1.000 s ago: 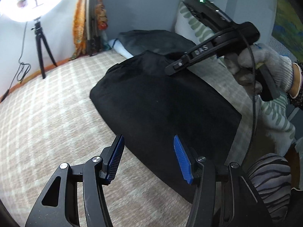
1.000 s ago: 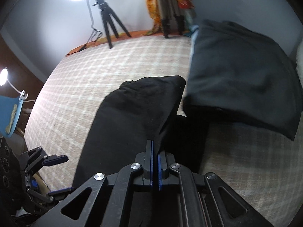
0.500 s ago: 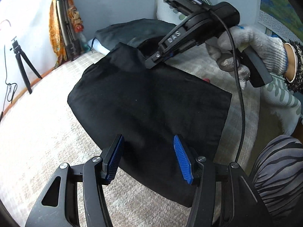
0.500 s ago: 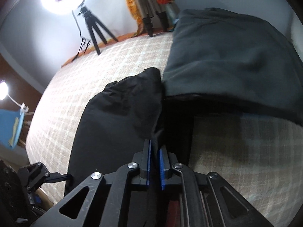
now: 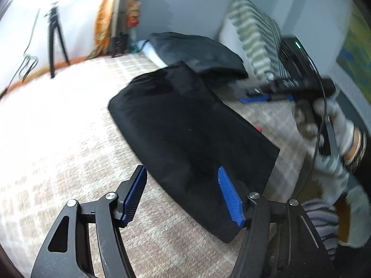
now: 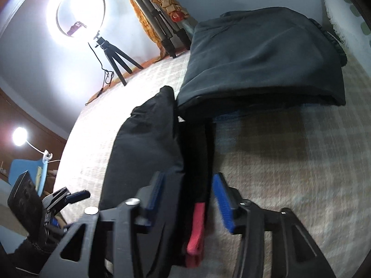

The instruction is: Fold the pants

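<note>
Black pants (image 5: 192, 134) lie folded flat on checked woven bedspread (image 5: 58, 139); near corner hidden behind left gripper (image 5: 183, 197), red tag (image 6: 197, 227) blurred. Both sets of jaws opening: left over pants edge, right gripper (image 6: 187, 199) straddling fold, no pad contact. Dark folded garment (image 6: 262, 58) beside.

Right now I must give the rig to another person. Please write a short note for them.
Left gripper: jaws opening, nothing held, hovering at the near end of the pants.
Right gripper: jaws opening, pads off the cloth; the pants' edge lies between them.
Pants: folded into a long black slab on the bed, beside a dark folded pile.
Left: probably one more fold, then stack.
</note>
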Tool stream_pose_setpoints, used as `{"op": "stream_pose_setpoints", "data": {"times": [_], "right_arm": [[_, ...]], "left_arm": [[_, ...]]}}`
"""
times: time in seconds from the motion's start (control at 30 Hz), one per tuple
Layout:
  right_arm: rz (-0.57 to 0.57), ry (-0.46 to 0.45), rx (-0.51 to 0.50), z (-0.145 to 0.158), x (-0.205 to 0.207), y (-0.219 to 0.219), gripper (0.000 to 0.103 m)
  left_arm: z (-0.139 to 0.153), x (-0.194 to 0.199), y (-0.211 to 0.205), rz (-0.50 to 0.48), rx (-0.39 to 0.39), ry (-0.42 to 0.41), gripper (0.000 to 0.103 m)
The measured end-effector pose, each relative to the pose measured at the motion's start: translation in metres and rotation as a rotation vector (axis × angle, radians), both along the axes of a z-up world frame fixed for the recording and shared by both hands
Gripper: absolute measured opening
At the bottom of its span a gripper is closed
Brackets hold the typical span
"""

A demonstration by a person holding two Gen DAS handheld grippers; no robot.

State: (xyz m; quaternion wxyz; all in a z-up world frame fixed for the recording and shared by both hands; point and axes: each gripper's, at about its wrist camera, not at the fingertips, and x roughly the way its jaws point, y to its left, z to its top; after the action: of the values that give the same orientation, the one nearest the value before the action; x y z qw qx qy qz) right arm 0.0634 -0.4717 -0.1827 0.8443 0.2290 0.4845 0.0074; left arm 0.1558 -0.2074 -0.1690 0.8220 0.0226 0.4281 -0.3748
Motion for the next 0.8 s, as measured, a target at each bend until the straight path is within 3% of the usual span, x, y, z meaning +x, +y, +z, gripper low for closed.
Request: {"op": "stream_pose_setpoints", "data": {"times": [0.03, 0.2, 0.33, 0.8], "right_arm": [[0.004, -0.006, 0.012, 0.000, -0.002, 0.002, 0.069], [0.053, 0.014, -0.008, -0.007, 0.000, 0.019, 0.076], [0.076, 0.043, -0.035, -0.015, 0.005, 0.023, 0.077], [0.091, 0.072, 0.070, -0.040, 0.022, 0.000, 0.077]], "left_arm": [[0.000, 0.003, 0.003, 0.015, -0.012, 0.021, 0.064], [0.002, 0.010, 0.012, 0.067, -0.023, 0.050, 0.064], [-0.004, 0.020, 0.012, 0.095, -0.037, 0.106, 0.064], [-0.029, 0.046, 0.010, 0.161, -0.092, 0.246, 0.064]]}}
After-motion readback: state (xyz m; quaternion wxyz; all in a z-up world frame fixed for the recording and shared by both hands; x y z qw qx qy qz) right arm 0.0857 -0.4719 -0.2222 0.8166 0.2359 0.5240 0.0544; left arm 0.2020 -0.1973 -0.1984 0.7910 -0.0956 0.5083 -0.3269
